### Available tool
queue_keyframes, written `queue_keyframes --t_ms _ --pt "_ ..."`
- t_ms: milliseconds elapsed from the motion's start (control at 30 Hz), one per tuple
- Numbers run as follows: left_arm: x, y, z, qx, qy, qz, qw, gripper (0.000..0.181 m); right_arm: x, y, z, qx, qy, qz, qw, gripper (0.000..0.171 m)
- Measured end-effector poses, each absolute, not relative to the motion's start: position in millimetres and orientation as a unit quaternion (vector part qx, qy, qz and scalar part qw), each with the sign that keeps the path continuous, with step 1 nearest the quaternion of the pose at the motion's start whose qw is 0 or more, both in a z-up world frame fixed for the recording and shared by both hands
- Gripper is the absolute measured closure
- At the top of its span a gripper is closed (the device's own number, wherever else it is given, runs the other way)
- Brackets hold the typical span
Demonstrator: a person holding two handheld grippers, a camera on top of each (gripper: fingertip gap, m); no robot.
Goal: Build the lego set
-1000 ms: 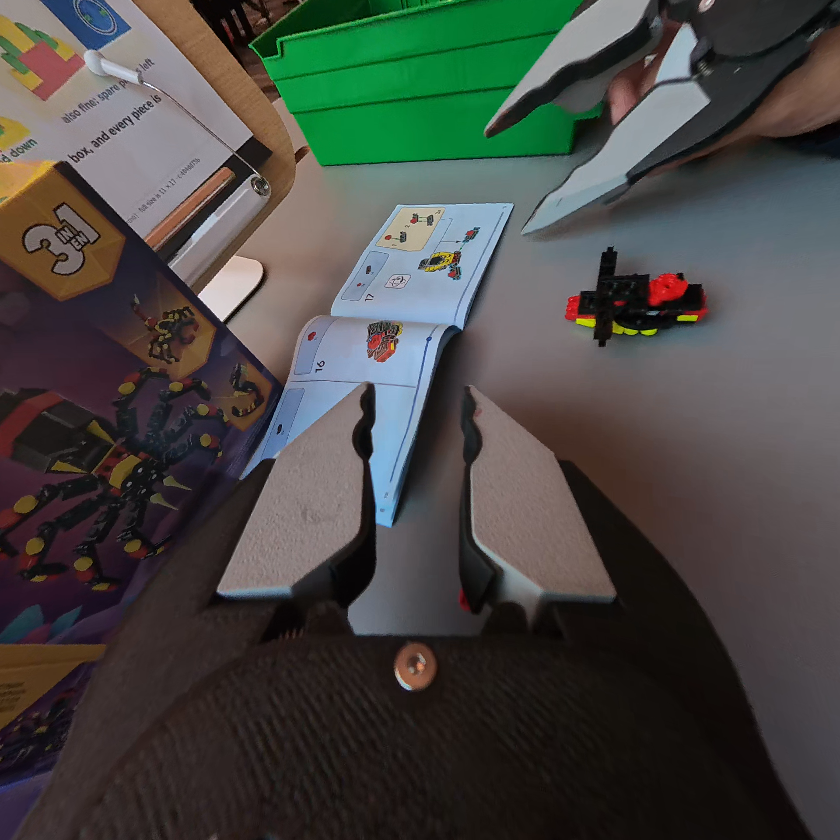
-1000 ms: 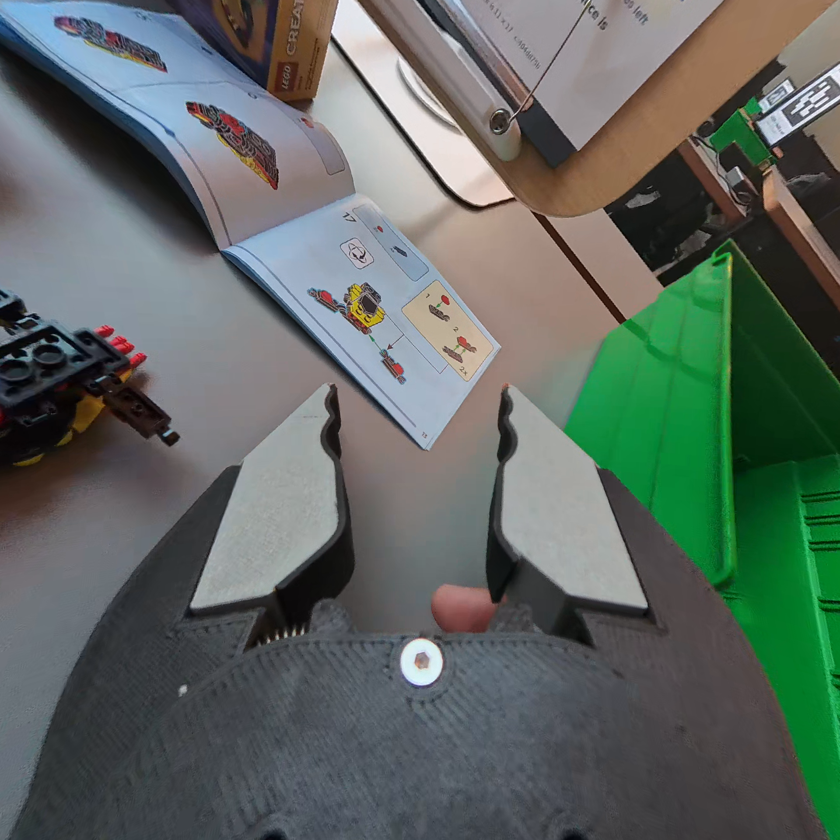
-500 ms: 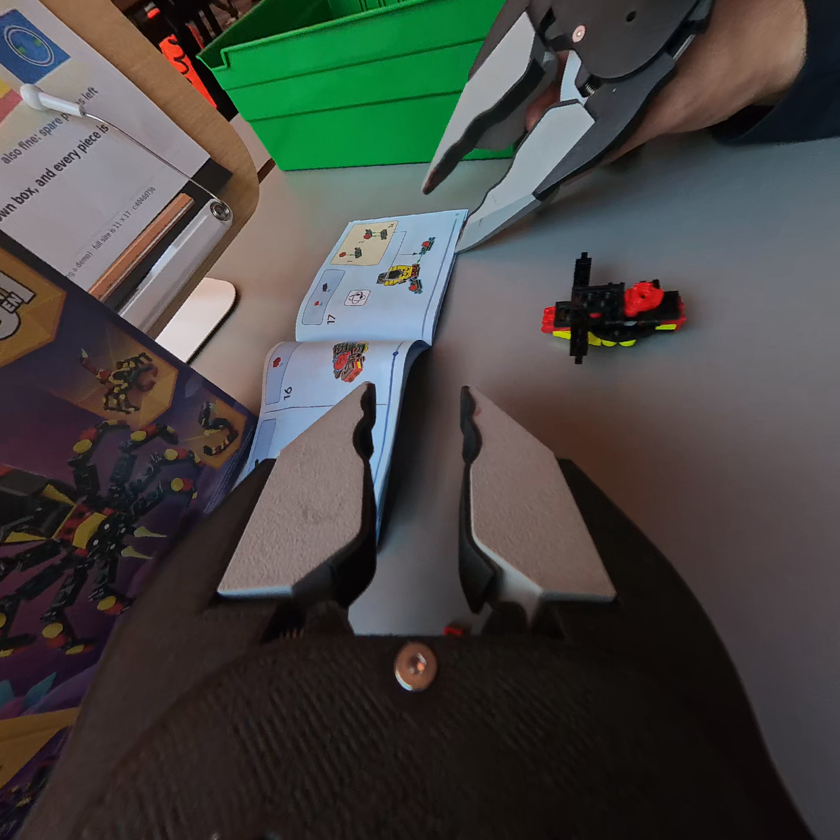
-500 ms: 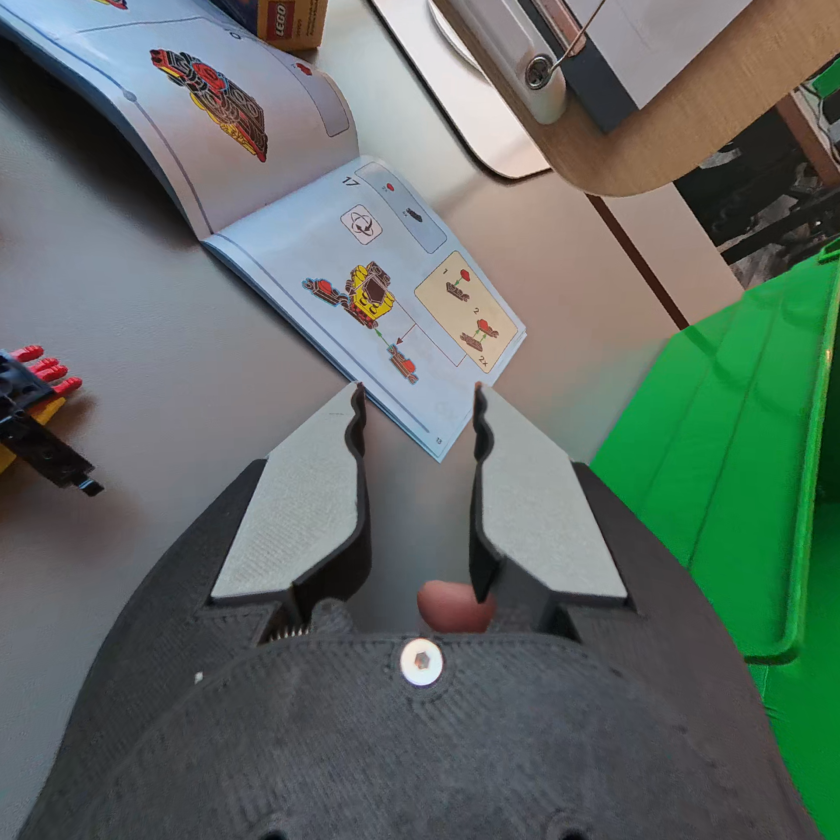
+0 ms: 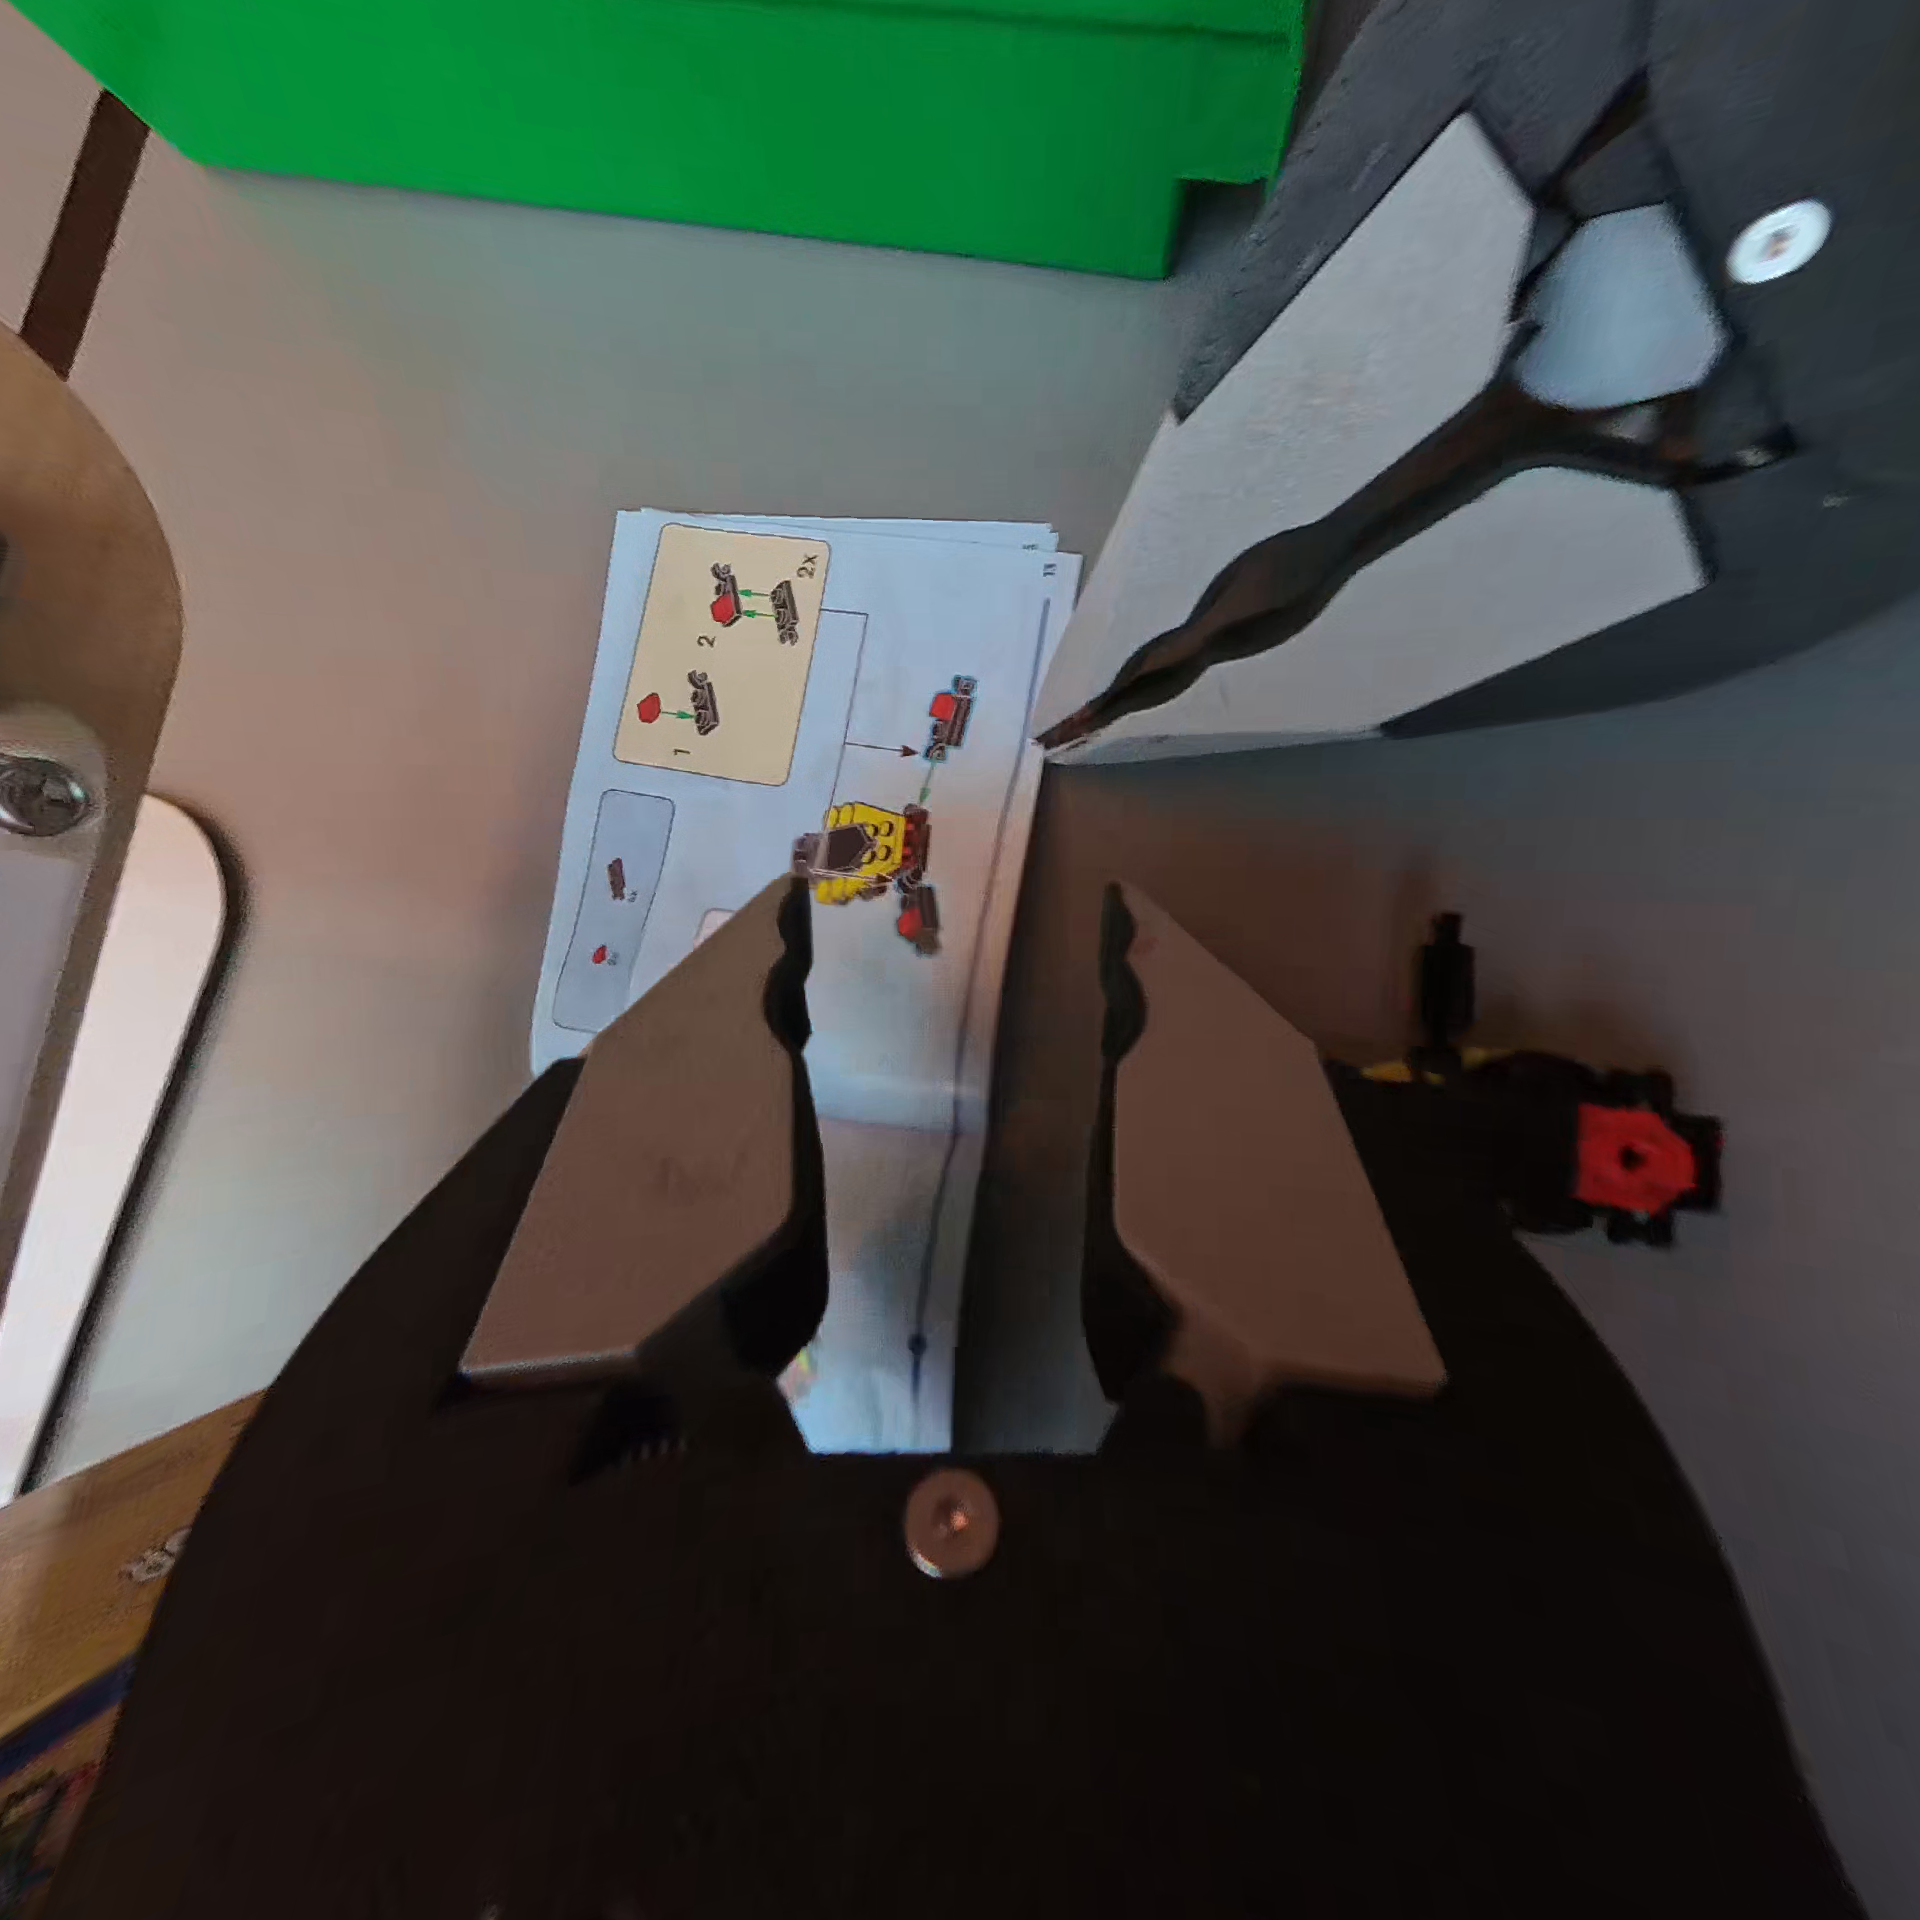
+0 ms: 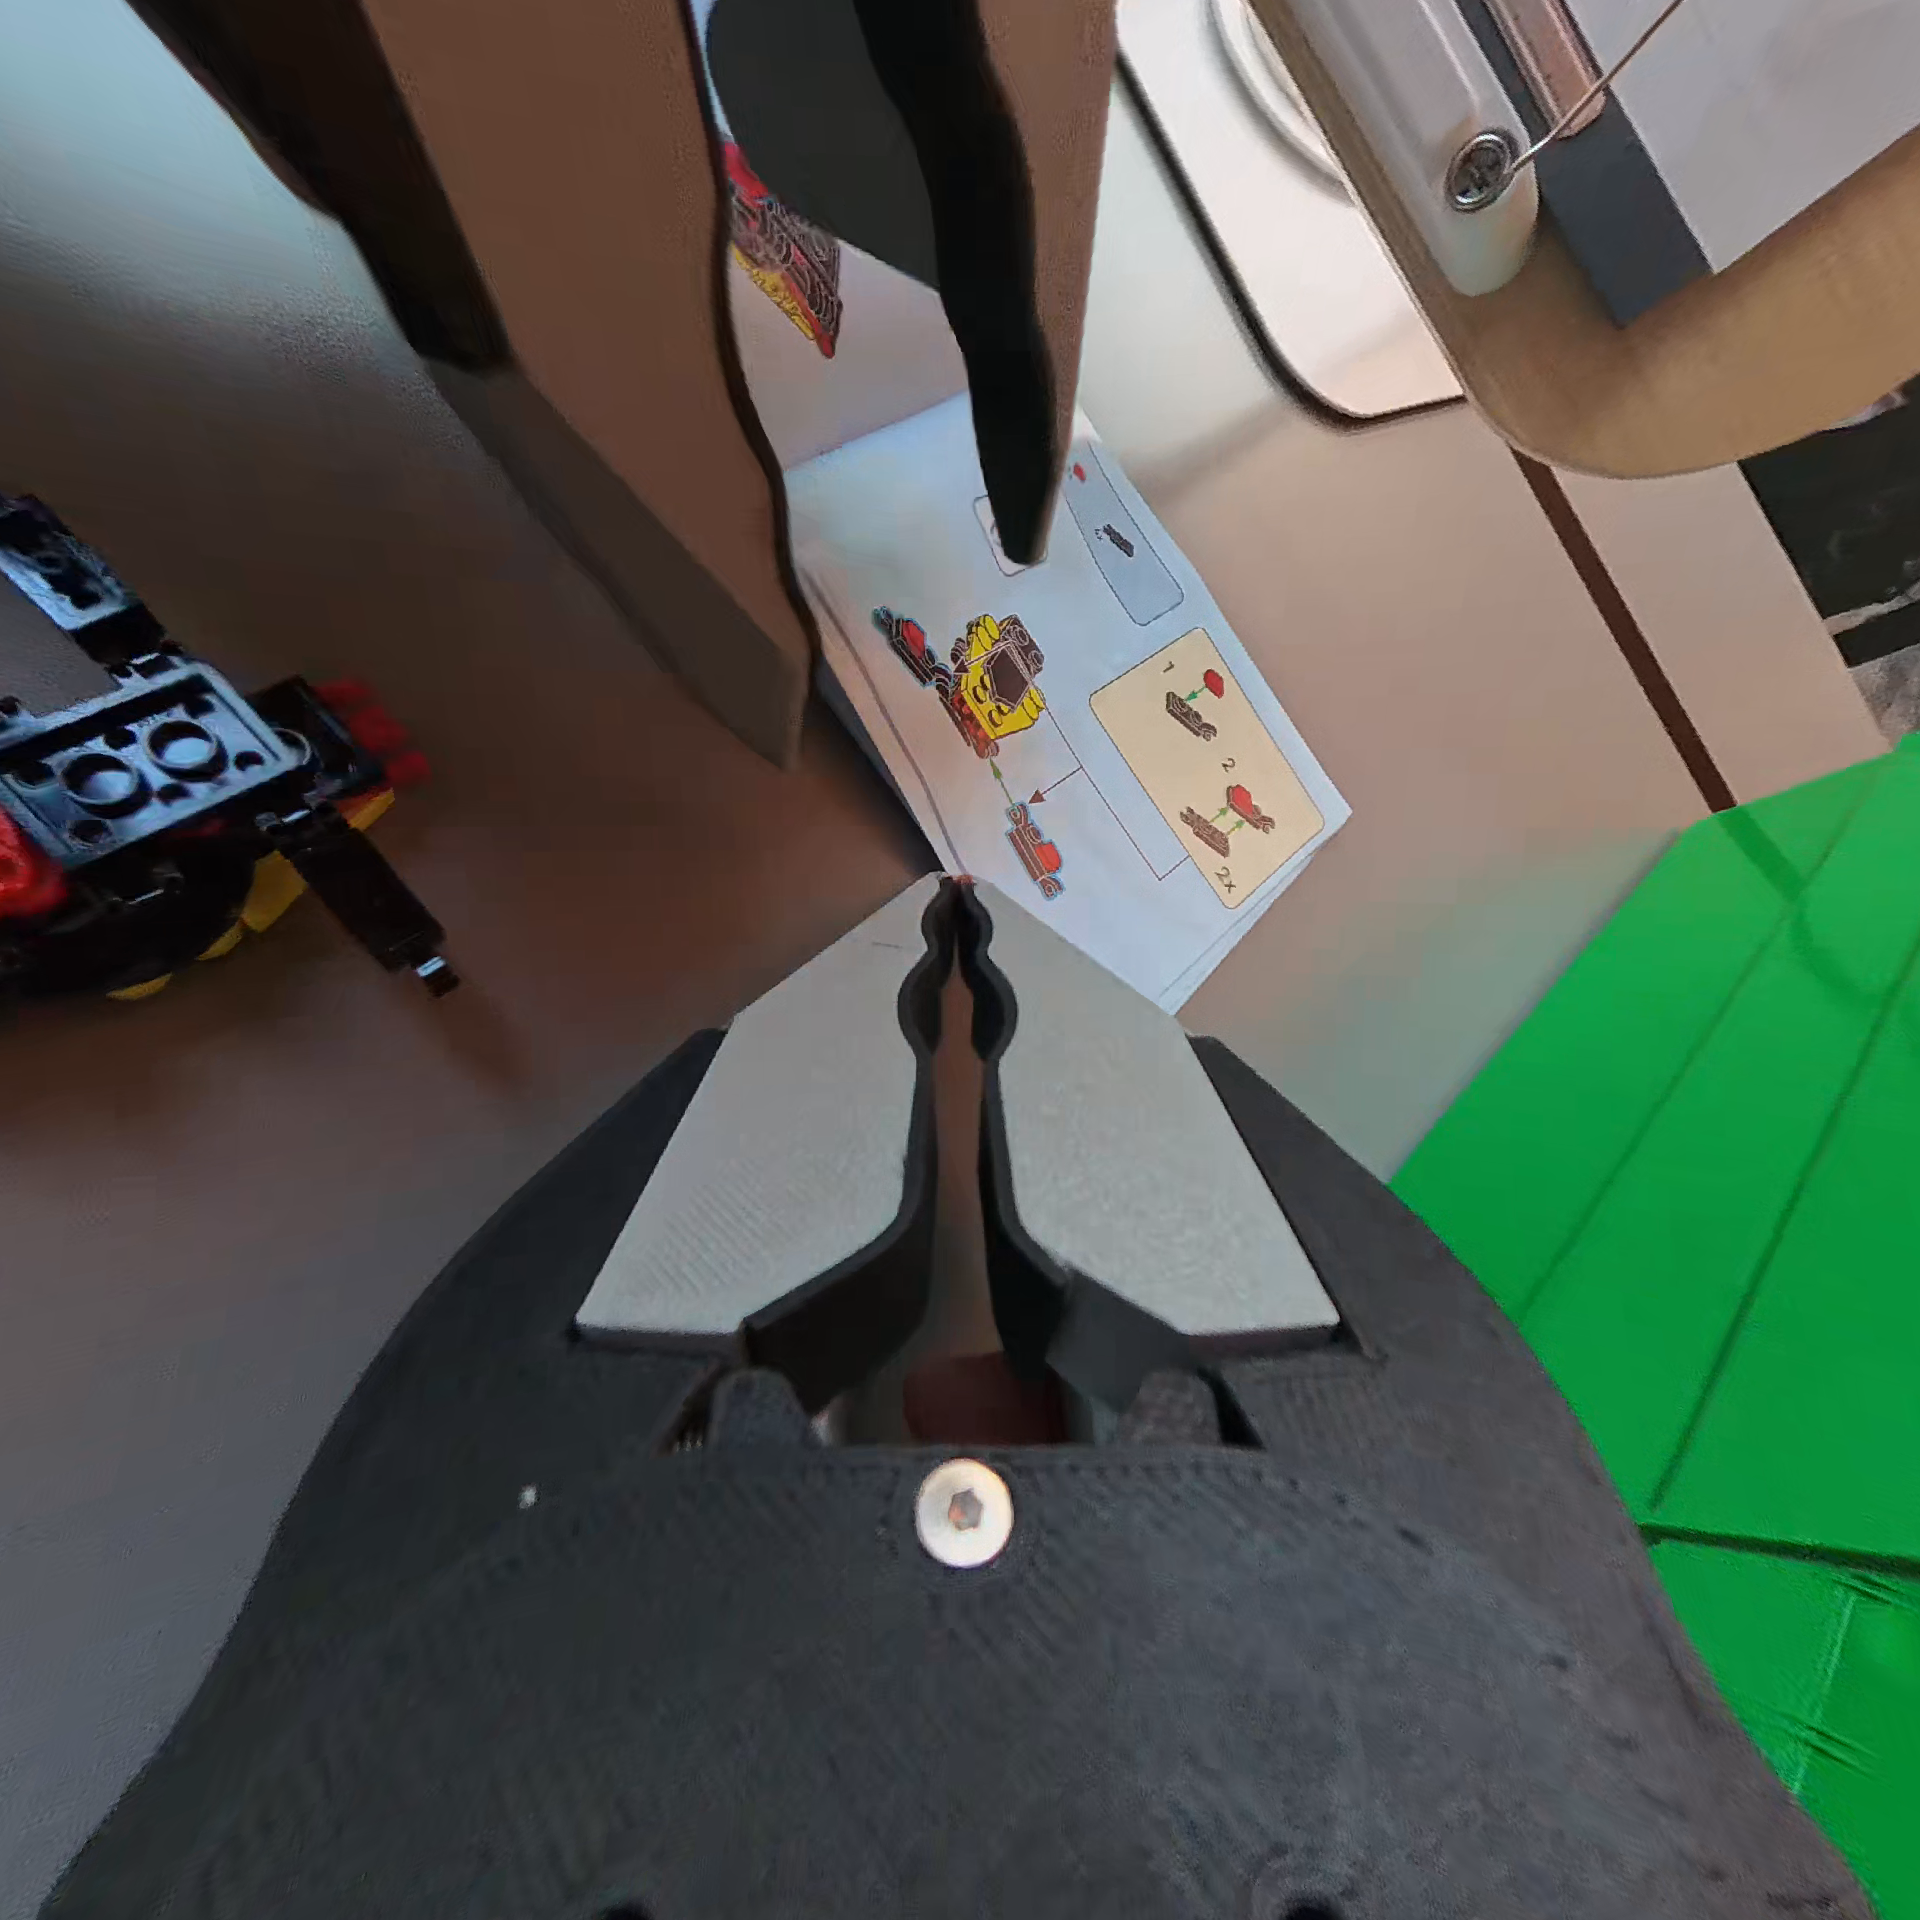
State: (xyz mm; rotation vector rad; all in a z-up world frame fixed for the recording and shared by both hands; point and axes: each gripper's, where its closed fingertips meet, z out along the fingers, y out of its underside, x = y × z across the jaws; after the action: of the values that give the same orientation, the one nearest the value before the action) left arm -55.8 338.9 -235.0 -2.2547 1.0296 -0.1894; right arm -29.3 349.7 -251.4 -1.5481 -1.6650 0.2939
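Note:
The open instruction booklet [image 5: 831, 665] lies on the grey table; it also shows in the right wrist view [image 6: 1122, 727]. My right gripper [image 6: 951, 888] is shut, with its tips pinching the booklet's page edge; the left wrist view shows it too [image 5: 1049, 738]. My left gripper [image 5: 951, 904] is open and empty, hovering over the booklet with one finger on either side of the page's right edge. In the right wrist view it hangs from above [image 6: 904, 655]. The partly built black, red and yellow lego model [image 5: 1558, 1143] sits on the table right of the booklet [image 6: 156, 790].
A green bin [image 5: 727, 104] stands just beyond the booklet [image 6: 1714, 1143]. A wooden clipboard stand with a metal base [image 6: 1558, 312] is on the booklet's other side [image 5: 83, 727]. A corner of the set's box [image 5: 42, 1766] shows at bottom left. Spacing between my two grippers at the tips: around 4 cm.
My right gripper has closed and come down onto the booklet's page edge. My left gripper has moved forward over the booklet, close to the right gripper, and opened a little wider.

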Motion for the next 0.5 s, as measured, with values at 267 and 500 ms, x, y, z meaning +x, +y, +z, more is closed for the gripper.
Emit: queue_keyframes --t_ms 267,500 --pt "-60.1 347.4 -237.6 -0.840 0.398 -0.021 0.368 0.136 -24.1 354.1 -232.9 -0.633 -0.616 0.172 0.437 0.171" --pt "-61.4 347.9 -241.3 -0.841 0.405 -0.016 0.358 0.134 -24.1 359.1 -231.6 -0.637 -0.607 0.159 0.447 0.171"
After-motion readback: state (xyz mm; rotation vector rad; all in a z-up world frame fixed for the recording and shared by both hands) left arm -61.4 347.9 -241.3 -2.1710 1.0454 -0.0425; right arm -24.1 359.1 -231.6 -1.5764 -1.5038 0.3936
